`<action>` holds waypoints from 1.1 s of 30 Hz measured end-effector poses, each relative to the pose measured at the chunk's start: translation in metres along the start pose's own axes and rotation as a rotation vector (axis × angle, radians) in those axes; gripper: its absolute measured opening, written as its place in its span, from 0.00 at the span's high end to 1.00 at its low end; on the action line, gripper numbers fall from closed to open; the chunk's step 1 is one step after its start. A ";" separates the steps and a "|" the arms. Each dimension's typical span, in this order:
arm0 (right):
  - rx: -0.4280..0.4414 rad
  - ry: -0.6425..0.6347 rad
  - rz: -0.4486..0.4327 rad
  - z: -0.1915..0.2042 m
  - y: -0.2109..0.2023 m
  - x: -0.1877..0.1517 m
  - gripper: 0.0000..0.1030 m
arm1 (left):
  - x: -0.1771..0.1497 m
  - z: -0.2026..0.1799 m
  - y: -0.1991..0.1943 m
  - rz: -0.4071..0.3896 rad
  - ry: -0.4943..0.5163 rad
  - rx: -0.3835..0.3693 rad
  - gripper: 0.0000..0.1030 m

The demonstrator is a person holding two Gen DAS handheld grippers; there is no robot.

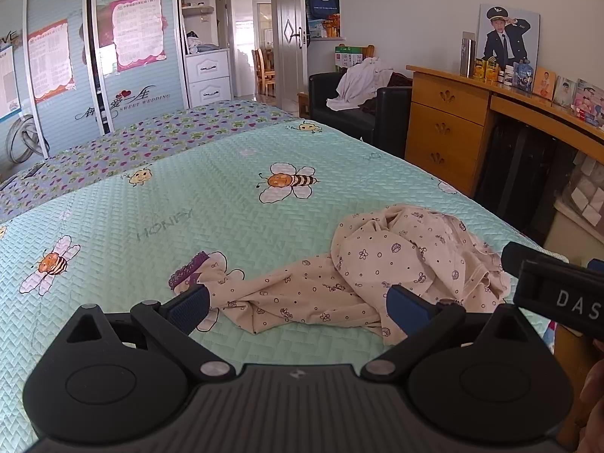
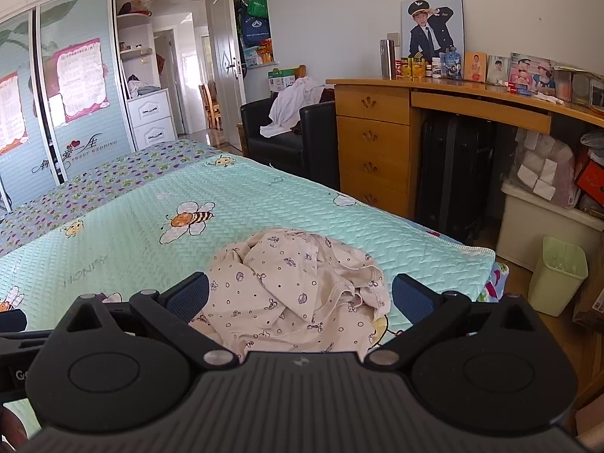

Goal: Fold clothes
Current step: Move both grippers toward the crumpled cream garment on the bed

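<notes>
— Closest to the lens on the left side, what do you see?

— Black housing, then the left gripper (image 1: 298, 307) with its blue-padded fingers (image 1: 190, 304) spread wide apart, nothing between them. It hangs above the bedspread (image 1: 211, 204), near the close edge of the bed.

— And the clothing?

— One cream pyjama garment (image 1: 381, 264) printed with small purple flowers lies crumpled on the mint-green quilted spread. Its bulk is heaped toward the right side of the bed; a long sleeve or leg trails off to the left and ends in a purple lace cuff (image 1: 187, 270), just beyond the left finger. Whether the pads touch the cloth, I cannot tell.

— The other tool?

— The right gripper (image 2: 300, 298) is likewise opened wide and holds nothing. The heap of the garment (image 2: 298, 283) sits straight ahead between its fingers, near the bed's right edge. Part of that gripper's black body shows at the right margin of the left view.

— Anything around the bed?

— Bee cartoons (image 1: 287, 182) on the spread, a wooden desk (image 2: 372, 128) beside the bed, a black armchair (image 2: 279, 139) with white laundry on it, and a pale green bin (image 2: 557, 275) on the floor.
</notes>
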State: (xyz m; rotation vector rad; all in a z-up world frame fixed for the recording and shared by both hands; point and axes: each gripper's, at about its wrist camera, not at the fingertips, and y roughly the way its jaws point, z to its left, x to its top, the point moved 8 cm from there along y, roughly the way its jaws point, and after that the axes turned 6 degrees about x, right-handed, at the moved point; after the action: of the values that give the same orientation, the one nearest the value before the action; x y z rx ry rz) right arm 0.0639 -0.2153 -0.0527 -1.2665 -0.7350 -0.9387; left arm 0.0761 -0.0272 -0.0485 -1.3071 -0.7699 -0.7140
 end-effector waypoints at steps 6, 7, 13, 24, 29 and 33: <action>0.000 0.003 0.010 -0.001 0.002 -0.002 0.01 | -0.001 0.000 0.001 0.007 0.003 0.000 0.00; 0.000 0.002 0.005 -0.001 0.003 -0.003 0.01 | -0.002 0.000 0.001 0.008 0.004 0.001 0.00; -0.001 0.004 0.015 -0.002 0.006 -0.006 0.01 | -0.003 0.001 0.005 0.014 0.004 0.004 0.00; -0.006 0.011 0.076 -0.008 0.024 -0.020 0.01 | -0.015 0.001 0.030 0.064 0.001 0.010 0.00; -0.013 0.017 0.110 -0.012 0.044 -0.032 0.01 | -0.025 0.000 0.053 0.110 0.015 0.017 0.00; -0.032 0.014 0.145 -0.016 0.065 -0.037 0.01 | -0.031 -0.006 0.077 0.145 0.040 0.011 0.01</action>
State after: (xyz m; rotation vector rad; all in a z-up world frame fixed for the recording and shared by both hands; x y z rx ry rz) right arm 0.1046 -0.2217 -0.1174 -1.3217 -0.6112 -0.8427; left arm 0.1219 -0.0222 -0.1174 -1.3211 -0.6389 -0.6165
